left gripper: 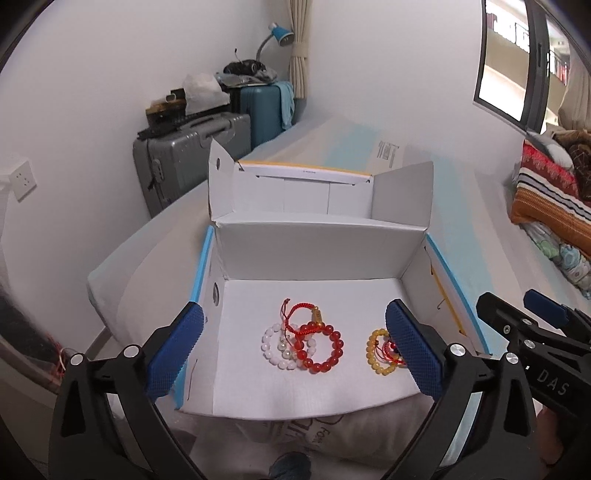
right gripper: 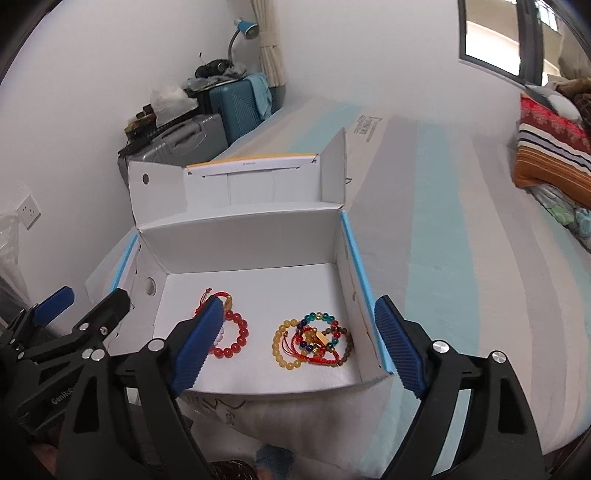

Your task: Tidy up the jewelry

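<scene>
One open white cardboard box with blue outer edges sits on a pale striped bed, lid flap standing up at the far side. Inside, two clusters of jewelry.

Left cluster, three pieces: a white bead bracelet, a red bead bracelet and a red braided cord bracelet with a gold charm, all overlapping and touching.

Right cluster: a yellow bead bracelet, a multicolour glass bead bracelet, a brown bead bracelet, and red cord with a gold charm tangled on top; the cord count there cannot be told.

Two grippers, both black with blue textured pads, both released and spread wide, nothing between the pads. The left gripper hangs above the near box edge; the left cluster shows between its fingers, not touched, and its right pad covers part of the yellow bracelet in that view. The right gripper hangs likewise over the right cluster, its left pad hiding part of the red beads and most of the white ones.

Each gripper shows at the edge of the other's view, side by side, apart.

Around: one grey hard suitcase, one teal suitcase with clutter on top, one blue desk lamp, a beige curtain, folded striped blankets, a window.
</scene>
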`<state>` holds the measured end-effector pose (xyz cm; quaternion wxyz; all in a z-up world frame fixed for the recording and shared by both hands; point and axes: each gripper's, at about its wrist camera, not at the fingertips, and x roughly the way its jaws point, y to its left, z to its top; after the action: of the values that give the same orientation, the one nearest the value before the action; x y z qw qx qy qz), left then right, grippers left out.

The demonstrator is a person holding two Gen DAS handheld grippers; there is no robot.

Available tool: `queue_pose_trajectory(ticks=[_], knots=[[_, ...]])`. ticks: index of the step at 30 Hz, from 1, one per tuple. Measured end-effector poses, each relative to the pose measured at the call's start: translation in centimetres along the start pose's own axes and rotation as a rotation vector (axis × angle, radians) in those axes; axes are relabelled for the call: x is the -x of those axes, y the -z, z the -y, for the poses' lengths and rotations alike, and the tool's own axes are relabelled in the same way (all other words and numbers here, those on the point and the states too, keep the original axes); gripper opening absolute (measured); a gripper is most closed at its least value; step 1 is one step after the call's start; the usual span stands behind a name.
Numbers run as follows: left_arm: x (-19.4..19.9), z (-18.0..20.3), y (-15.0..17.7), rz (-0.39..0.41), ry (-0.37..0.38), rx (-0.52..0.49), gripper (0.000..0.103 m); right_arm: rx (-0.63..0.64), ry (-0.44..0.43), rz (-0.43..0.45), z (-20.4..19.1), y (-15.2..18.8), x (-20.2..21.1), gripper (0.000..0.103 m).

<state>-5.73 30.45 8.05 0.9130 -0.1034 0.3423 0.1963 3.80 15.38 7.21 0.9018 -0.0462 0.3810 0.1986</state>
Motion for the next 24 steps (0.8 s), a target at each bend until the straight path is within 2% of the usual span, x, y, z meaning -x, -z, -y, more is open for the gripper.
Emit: queue_pose_trajectory(ticks=[10, 19, 24], knots=[[2.7, -0.6, 2.6, 0.021, -0.026, -0.015, 0.097, 0.003, 0.004, 0.026, 0.7, 3.0, 2.4, 0.083], [3.1, -1.2, 5.5, 0.007, -0.030, -0.016, 0.097, 0.028, 0.011, 0.039, 0.2, 6.8, 3.8, 0.083], [3.4, -1.2, 6.2, 0.012, -0.030, -0.023, 0.097, 0.042, 0.013, 0.042, -0.2, 7.7, 3.9, 0.083]])
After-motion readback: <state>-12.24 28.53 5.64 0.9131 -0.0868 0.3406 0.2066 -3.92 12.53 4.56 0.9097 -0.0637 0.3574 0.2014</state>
